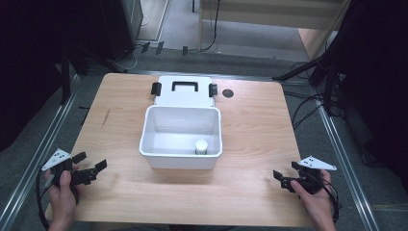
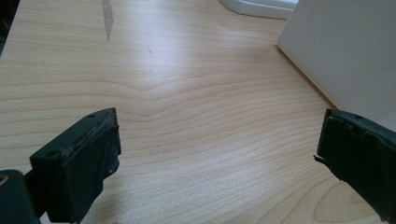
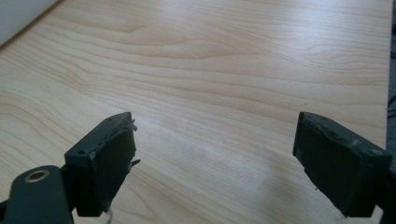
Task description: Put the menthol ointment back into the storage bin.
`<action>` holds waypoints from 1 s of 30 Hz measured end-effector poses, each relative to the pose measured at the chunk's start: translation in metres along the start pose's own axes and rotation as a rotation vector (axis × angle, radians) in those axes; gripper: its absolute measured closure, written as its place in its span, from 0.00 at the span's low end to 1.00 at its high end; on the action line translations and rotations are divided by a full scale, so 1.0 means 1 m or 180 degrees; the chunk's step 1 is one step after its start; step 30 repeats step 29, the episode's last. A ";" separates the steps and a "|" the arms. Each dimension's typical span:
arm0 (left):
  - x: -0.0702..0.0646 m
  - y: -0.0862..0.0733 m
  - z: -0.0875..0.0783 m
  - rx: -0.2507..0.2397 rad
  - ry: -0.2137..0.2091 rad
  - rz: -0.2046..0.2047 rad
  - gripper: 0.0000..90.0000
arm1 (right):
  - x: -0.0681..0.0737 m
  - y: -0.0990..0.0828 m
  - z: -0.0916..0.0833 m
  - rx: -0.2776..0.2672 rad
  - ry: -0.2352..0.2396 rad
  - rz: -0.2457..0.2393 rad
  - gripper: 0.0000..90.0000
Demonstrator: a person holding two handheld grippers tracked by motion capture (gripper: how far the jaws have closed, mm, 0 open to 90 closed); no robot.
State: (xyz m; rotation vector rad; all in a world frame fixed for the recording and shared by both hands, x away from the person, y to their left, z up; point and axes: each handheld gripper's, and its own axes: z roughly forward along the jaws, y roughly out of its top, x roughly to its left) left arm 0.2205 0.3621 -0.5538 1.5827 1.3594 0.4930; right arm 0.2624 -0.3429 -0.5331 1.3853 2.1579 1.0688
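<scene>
Resting low at the near corners of the table (image 1: 250, 120), both hands flank the white bin (image 1: 154, 144): left gripper (image 1: 91, 162) and right gripper (image 1: 285, 174) point inward toward it, jaws spread wide, empty. A small white jar (image 1: 201, 146) stands inside the bin, front right.

You have one white bin (image 1: 159, 144) on the surface (image 1: 250, 144), with one small white cylinder (image 1: 201, 146) standing inside it. One white lid (image 1: 185, 98) lies just behind the bin, carrying one black handle (image 1: 185, 85) and two black clips (image 1: 156, 88). You hold two tools, the left tool (image 1: 90, 163) and the right tool (image 1: 285, 176).
</scene>
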 end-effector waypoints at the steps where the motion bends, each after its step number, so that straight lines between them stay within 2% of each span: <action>1: 0.000 0.000 0.000 -0.0001 0.0000 -0.0001 0.00 | -0.001 -0.003 -0.002 -0.0071 0.0005 0.0031 0.15; 7: 0.000 0.000 0.000 0.0002 0.0000 0.0001 0.00 | -0.005 -0.016 -0.008 -0.0305 -0.0027 0.0133 0.15; 11: 0.000 0.000 0.000 0.0002 -0.0002 -0.0003 0.00 | -0.005 -0.025 -0.008 -0.0428 -0.0002 0.0215 0.15; 12: 0.000 0.000 0.000 0.0007 -0.0001 -0.0002 0.00 | -0.006 -0.025 -0.008 -0.0417 0.0022 0.0228 0.15; 15: 0.000 0.000 0.000 0.0009 -0.0002 0.0000 0.00 | -0.007 -0.026 -0.010 -0.0540 0.0055 0.0260 0.16; 22: 0.000 0.000 0.000 0.0016 -0.0003 0.0012 0.00 | -0.016 -0.028 -0.012 -0.0605 0.0142 0.0542 0.15; 30: 0.000 0.000 0.001 0.0024 -0.0005 0.0004 0.00 | -0.014 -0.027 -0.011 -0.0573 0.0104 0.0471 0.16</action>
